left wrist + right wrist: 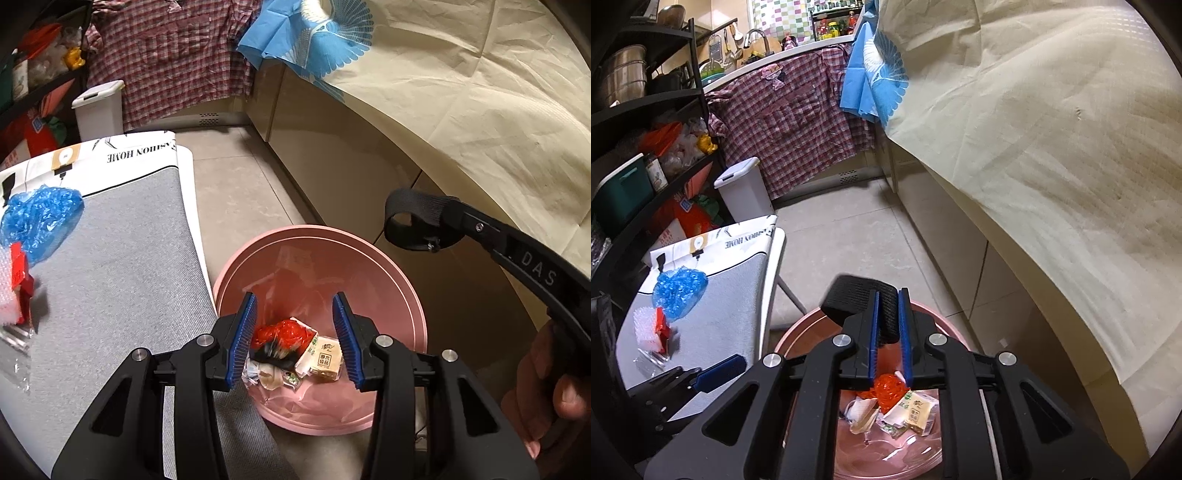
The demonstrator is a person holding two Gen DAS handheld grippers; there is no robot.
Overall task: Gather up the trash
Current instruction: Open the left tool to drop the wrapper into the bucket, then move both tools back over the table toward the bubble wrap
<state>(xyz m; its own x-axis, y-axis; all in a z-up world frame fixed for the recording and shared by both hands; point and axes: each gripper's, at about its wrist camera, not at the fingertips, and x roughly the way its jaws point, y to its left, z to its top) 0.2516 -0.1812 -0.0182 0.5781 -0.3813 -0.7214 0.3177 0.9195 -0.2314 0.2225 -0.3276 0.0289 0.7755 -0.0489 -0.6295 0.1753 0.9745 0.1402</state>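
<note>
Trash (291,354) already lies in the pink bin (413,295) below both tongs: red wrap, cartons, paper. Left gripper (297,341) gapes empty above it; right gripper (888,332) pinches a black strap (855,295). Blue plastic (38,221) and a red-and-white packet (16,288) remain leftward on the table (122,266).

The white printed cloth (140,153) at the far end of the grey-topped desk (122,266) carries the words "FASHION HOME" in black capitals, seen upside down in both wrist views; the first letters fall on a fold and are only partly legible. The black handle of the right gripper (532,269), seen from the left wrist, bears pale letters reading "DAS". The small beige carton (327,360) in the pink round bin (417,306) has printed Chinese characters, too small to read.
</note>
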